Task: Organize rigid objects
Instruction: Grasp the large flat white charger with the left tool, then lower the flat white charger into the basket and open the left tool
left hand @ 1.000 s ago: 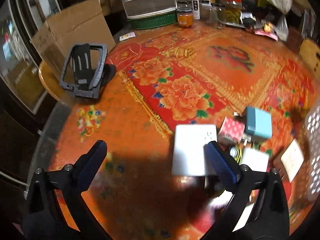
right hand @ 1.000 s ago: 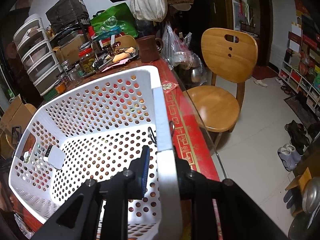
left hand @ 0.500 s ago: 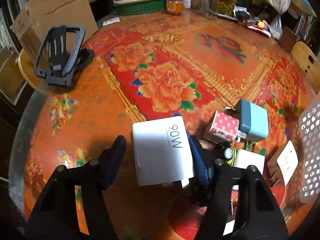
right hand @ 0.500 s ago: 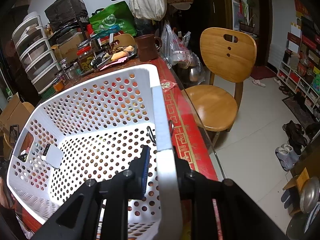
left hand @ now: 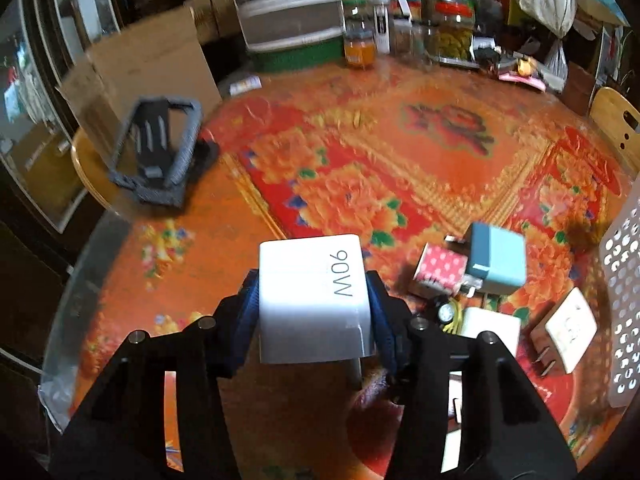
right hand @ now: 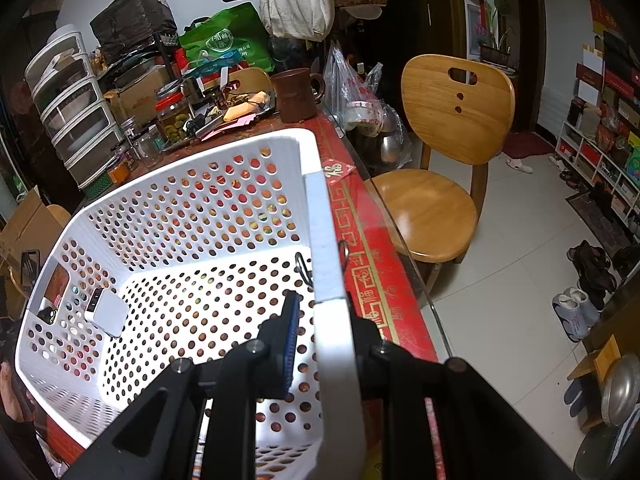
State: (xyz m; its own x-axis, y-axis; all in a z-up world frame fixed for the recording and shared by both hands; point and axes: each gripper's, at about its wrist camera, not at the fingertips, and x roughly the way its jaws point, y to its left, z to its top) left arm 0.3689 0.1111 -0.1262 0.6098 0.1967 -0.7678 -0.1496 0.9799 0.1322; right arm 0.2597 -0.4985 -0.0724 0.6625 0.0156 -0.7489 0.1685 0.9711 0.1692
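Observation:
My left gripper (left hand: 312, 300) is shut on a white 90W charger block (left hand: 310, 292) and holds it above the floral table. To its right lie a light blue charger (left hand: 496, 258), a pink dotted box (left hand: 438, 274), a small white charger (left hand: 490, 326) and a white plug adapter (left hand: 570, 328). My right gripper (right hand: 320, 320) is shut on the right wall of the white perforated basket (right hand: 324, 240). One white charger (right hand: 108, 312) lies inside the basket at its left.
A black phone stand (left hand: 158, 156) and a cardboard box (left hand: 148, 68) sit at the table's left. Jars (left hand: 446, 32) and a drawer unit (left hand: 288, 4) line the far edge. A wooden chair (right hand: 440, 184) stands right of the table. The basket's edge (left hand: 624, 280) shows at the right.
My left gripper closed on the white 90W charger and lifted it off the table. My right gripper stayed clamped on the basket wall.

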